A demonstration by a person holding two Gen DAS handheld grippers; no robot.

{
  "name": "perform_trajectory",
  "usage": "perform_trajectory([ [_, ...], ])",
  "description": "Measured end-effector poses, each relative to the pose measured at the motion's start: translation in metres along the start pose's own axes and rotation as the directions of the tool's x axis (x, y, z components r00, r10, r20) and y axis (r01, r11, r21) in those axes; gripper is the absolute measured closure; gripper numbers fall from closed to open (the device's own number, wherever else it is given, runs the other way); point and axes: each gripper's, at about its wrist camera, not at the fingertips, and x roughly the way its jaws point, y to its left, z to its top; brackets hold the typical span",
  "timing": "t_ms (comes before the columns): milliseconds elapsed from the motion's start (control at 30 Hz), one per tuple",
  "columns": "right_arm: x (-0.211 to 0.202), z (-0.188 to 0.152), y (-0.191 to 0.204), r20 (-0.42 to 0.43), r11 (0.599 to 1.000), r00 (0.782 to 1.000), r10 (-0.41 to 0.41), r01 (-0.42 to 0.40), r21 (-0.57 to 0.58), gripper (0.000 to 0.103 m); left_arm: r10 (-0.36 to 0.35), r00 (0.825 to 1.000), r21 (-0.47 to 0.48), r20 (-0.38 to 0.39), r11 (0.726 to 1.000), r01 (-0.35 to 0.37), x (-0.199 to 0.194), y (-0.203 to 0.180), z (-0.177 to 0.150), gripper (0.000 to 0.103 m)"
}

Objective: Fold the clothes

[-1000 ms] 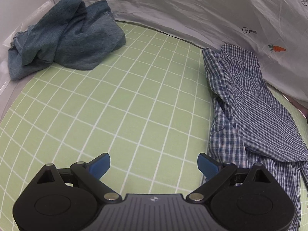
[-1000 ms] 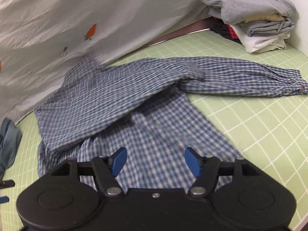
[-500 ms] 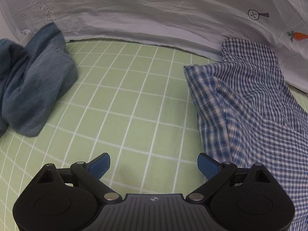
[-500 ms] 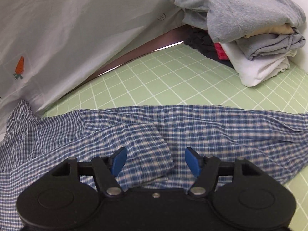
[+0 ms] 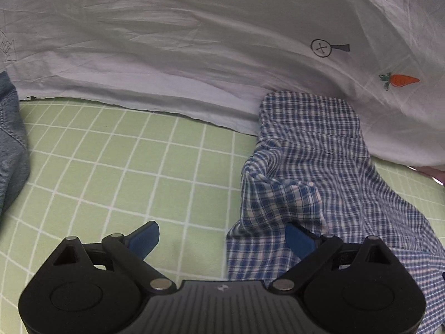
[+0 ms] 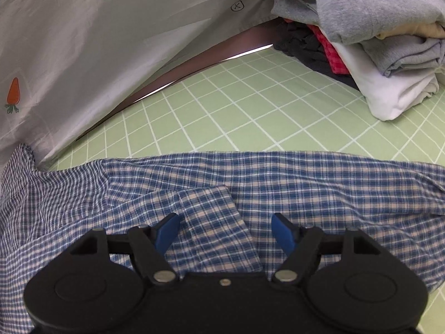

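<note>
Both grippers now closer to plaid shirt (image 6: 278, 178); green grid mat (image 5: 125, 167).

So I'm looking at the blue-and-white checked shirt (image 5: 319, 172), lying rumpled on the green grid mat (image 5: 125, 172). From my left gripper (image 5: 221, 238), wide open, the shirt's edge sits bunched up between the fingers, with one raised fold draped right against the right finger (image 5: 299, 240) and the left finger over bare mat. The collar end lies beyond the fingertips, up against the white sheet. From my right gripper (image 6: 225, 229), also wide open, a folded flap of shirt (image 6: 217, 222) lies flat between the fingers, and a sleeve stretches past the right finger.
</note>
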Motion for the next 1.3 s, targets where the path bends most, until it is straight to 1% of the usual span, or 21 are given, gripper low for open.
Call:
perform_trajectory([
  [100, 0.000, -0.002, -0.001, -0.007, 1.000, 1.000, 0.012, -0.012, 0.004, 0.029, -0.022, 1.000, 0.014, -0.014, 1.000, 0.022, 0.011, -0.006, 0.004, 0.006],
  [200, -0.001, -0.002, 0.002, -0.016, 0.999, 1.000, 0.018, -0.019, -0.027, 0.031, -0.067, 0.998, -0.018, -0.017, 0.998, 0.066, 0.019, -0.004, 0.009, 0.008],
  [267, 0.000, -0.002, 0.006, -0.024, 0.998, 0.999, 0.028, -0.029, -0.055, 0.036, -0.105, 0.994, -0.060, -0.022, 0.993, 0.104, 0.024, 0.001, 0.014, 0.017],
  [300, 0.000, -0.002, 0.008, -0.026, 0.997, 0.999, 0.029, -0.031, -0.074, 0.044, -0.120, 0.992, -0.078, -0.026, 0.990, 0.118, 0.028, 0.003, 0.016, 0.029],
  [333, 0.001, -0.001, 0.010, -0.028, 0.995, 0.999, 0.031, -0.034, -0.094, 0.056, -0.135, 0.990, -0.095, -0.030, 0.987, 0.132, 0.031, 0.005, 0.019, 0.042],
  [367, 0.001, 0.000, 0.013, -0.031, 0.993, 0.999, 0.033, -0.036, -0.115, 0.063, -0.149, 0.988, -0.107, -0.029, 0.984, 0.145, 0.033, 0.007, 0.022, 0.051],
  [400, 0.002, 0.001, 0.015, -0.034, 0.990, 0.999, 0.034, -0.038, -0.136, 0.079, -0.162, 0.986, -0.115, -0.028, 0.981, 0.158, 0.035, 0.009, 0.024, 0.073],
  [433, 0.001, 0.003, 0.017, -0.030, 0.987, 0.999, 0.033, -0.038, -0.154, 0.094, -0.171, 0.985, -0.123, -0.028, 0.978, 0.167, 0.036, 0.010, 0.026, 0.101],
  [467, -0.004, 0.009, 0.018, 0.000, 0.987, 1.000, 0.027, -0.026, -0.158, 0.094, -0.170, 0.985, -0.127, -0.027, 0.978, 0.165, 0.036, 0.012, 0.029, 0.100],
  [533, -0.014, 0.020, 0.018, 0.061, 0.986, 0.998, 0.014, -0.004, -0.166, 0.096, -0.164, 0.986, -0.127, 0.007, 0.978, 0.164, 0.032, 0.015, 0.036, 0.101],
  [600, -0.023, 0.031, 0.019, 0.121, 0.985, 0.993, 0.001, 0.020, -0.172, 0.097, -0.175, 0.984, -0.129, 0.042, 0.975, 0.179, 0.024, 0.021, 0.046, 0.101],
  [700, -0.038, 0.048, 0.019, 0.211, 0.982, 0.977, -0.017, 0.055, -0.179, 0.097, -0.182, 0.980, -0.124, 0.086, 0.974, 0.192, 0.014, 0.027, 0.061, 0.101],
  [800, -0.051, 0.065, 0.019, 0.296, 0.979, 0.955, -0.034, 0.091, -0.181, 0.097, -0.176, 0.981, -0.100, 0.086, 0.978, 0.184, 0.018, 0.025, 0.069, 0.101],
  [867, -0.050, 0.077, 0.012, 0.318, 0.980, 0.947, -0.055, 0.112, -0.164, 0.097, -0.177, 0.981, -0.092, 0.073, 0.979, 0.183, 0.026, 0.023, 0.071, 0.101],
  [900, -0.046, 0.080, 0.009, 0.315, 0.980, 0.947, -0.062, 0.118, -0.162, 0.097, -0.169, 0.984, -0.093, 0.062, 0.980, 0.174, 0.031, 0.022, 0.069, 0.101],
  [1000, -0.027, 0.079, 0.003, 0.273, 0.974, 0.958, -0.092, 0.144, -0.175, 0.097, -0.123, 0.992, -0.089, 0.036, 0.988, 0.126, 0.045, 0.019, 0.063, 0.101],
  [1100, -0.006, 0.068, 0.001, 0.220, 0.965, 0.967, -0.126, 0.171, -0.200, 0.097, -0.114, 0.994, -0.121, 0.007, 0.986, 0.114, 0.055, 0.024, 0.059, 0.100],
  [1167, 0.003, 0.061, 0.000, 0.196, 0.961, 0.970, -0.141, 0.182, -0.207, 0.097, -0.091, 0.996, -0.112, -0.013, 0.990, 0.089, 0.058, 0.024, 0.060, 0.093],
  [1233, 0.006, 0.056, -0.001, 0.184, 0.961, 0.972, -0.146, 0.184, -0.207, 0.097, -0.042, 0.999, -0.080, -0.019, 0.996, 0.041, 0.057, 0.019, 0.063, 0.080],
  [1267, 0.004, 0.055, 0.000, 0.187, 0.960, 0.971, -0.147, 0.185, -0.208, 0.097, -0.017, 1.000, -0.069, -0.024, 0.998, 0.015, 0.055, 0.017, 0.064, 0.059],
  [1300, 0.002, 0.054, 0.001, 0.189, 0.960, 0.971, -0.147, 0.186, -0.210, 0.097, -0.008, 1.000, -0.067, -0.020, 0.998, 0.007, 0.050, 0.016, 0.065, 0.035],
])
